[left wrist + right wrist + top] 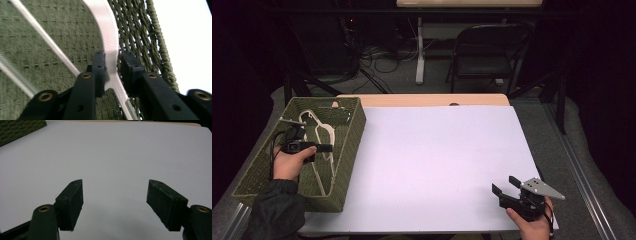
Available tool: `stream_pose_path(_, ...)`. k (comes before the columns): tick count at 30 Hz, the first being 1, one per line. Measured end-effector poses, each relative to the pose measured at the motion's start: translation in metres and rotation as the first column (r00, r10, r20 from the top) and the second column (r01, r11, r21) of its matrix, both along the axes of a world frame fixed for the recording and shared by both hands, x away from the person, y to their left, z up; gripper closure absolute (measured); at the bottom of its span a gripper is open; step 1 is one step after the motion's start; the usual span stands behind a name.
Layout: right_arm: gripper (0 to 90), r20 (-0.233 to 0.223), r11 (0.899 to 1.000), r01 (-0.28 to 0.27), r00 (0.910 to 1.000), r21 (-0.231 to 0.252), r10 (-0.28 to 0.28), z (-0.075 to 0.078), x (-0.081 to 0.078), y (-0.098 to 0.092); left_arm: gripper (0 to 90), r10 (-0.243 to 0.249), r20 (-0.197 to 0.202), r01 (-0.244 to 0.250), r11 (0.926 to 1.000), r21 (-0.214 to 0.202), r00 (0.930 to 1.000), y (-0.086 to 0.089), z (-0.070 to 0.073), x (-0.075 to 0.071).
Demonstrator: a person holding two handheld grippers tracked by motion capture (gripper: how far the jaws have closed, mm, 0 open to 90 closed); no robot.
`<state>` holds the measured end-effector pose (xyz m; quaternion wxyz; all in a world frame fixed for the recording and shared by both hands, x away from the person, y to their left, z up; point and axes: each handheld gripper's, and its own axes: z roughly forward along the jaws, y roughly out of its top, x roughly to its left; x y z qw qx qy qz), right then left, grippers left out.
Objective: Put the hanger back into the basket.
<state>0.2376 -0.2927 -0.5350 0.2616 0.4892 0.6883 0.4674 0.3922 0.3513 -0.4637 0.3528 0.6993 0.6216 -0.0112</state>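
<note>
My left tool (112,72) straddles one white hanger (108,37) in the one green basket (349,145), not clearly clenched. My right tool (115,202) gapes, released, over the surface (437,160).

My high view looks forward and down over the desk (437,165); my left view sits close inside the basket (45,37), my right view low over the desk, basket upper left.

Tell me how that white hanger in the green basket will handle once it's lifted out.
The white hanger looks thin and flat, so probably light and fairly stiff. Its smooth surface may slip between the left gripper jaws, which straddle one narrow arm. Held off-centre like that, it will likely swing, and could snag the woven basket wall.
</note>
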Motion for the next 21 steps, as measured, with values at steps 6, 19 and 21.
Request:
stream_pose_path(6,29.1,-0.014,1.000,-0.006,0.9999,-0.011,0.006,0.001,0.000,0.000,61.8,0.004,0.036,-0.006,0.9988,0.049,0.9994,-0.001,0.009,-0.005)
stream_pose_path(19,29.1,-0.013,1.000,-0.004,0.9999,-0.007,0.004,0.001,0.000,0.001,48.7,-0.042,0.126,0.024,0.9894,0.143,0.9911,-0.012,0.028,-0.023)
stream_pose_path(21,29.1,-0.013,1.000,-0.003,0.9999,-0.009,0.003,0.001,0.000,0.001,47.4,-0.055,0.156,0.030,0.9871,0.158,0.9863,-0.016,0.032,-0.029)
